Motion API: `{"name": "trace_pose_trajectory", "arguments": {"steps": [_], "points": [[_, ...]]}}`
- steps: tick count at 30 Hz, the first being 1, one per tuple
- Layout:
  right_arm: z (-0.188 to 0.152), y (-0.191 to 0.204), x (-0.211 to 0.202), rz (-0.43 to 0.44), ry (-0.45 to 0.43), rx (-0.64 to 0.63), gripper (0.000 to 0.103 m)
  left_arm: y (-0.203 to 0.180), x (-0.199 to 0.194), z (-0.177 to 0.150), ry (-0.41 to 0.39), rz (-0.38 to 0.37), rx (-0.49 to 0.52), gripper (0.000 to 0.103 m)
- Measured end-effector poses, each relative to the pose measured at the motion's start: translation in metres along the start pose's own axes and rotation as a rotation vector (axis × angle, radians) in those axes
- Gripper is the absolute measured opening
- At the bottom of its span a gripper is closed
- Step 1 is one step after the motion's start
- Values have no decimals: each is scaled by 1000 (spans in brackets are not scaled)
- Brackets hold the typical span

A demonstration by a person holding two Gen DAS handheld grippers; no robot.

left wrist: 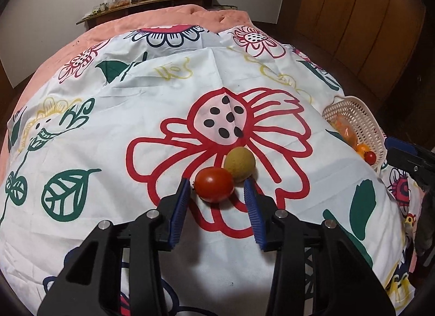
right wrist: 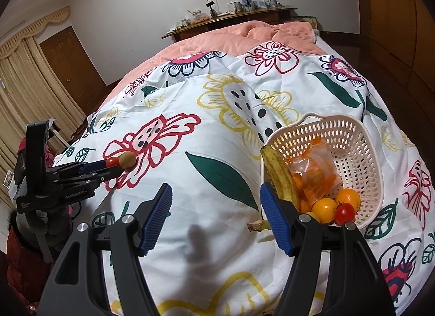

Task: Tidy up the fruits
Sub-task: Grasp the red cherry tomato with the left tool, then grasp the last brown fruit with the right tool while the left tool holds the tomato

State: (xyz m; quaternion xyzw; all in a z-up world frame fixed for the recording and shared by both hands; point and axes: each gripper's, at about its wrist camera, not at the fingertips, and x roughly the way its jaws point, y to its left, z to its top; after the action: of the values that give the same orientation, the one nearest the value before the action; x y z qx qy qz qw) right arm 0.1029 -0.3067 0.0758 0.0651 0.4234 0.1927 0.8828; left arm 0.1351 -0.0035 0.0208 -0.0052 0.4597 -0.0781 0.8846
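Observation:
A red tomato lies on the flowered sheet with a green-brown kiwi touching it behind. My left gripper is open, its blue pads on either side of the tomato, not closed on it. It shows from the side in the right wrist view. A cream perforated basket holds a banana, a bag of orange pieces, oranges and a small tomato. My right gripper is open and empty, just left of the basket.
The flowered sheet covers a bed with a peach blanket behind. A wooden shelf with jars stands at the far wall. Wooden cabinets stand on the right; a door and curtains on the left.

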Motion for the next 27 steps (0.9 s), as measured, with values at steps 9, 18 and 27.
{"name": "trace_pose_trajectory", "arguments": {"steps": [9,18,27], "points": [[3,11,1,9,1,-29,67,5,-7,-2,-29,12,-29,31],[10,39,7,49,24,-89,67,11,-29,-7,-86,36,-51,31],[21,83,35,109,100,-157,67,17,-59,-7,-174,68,-73,31]]}}
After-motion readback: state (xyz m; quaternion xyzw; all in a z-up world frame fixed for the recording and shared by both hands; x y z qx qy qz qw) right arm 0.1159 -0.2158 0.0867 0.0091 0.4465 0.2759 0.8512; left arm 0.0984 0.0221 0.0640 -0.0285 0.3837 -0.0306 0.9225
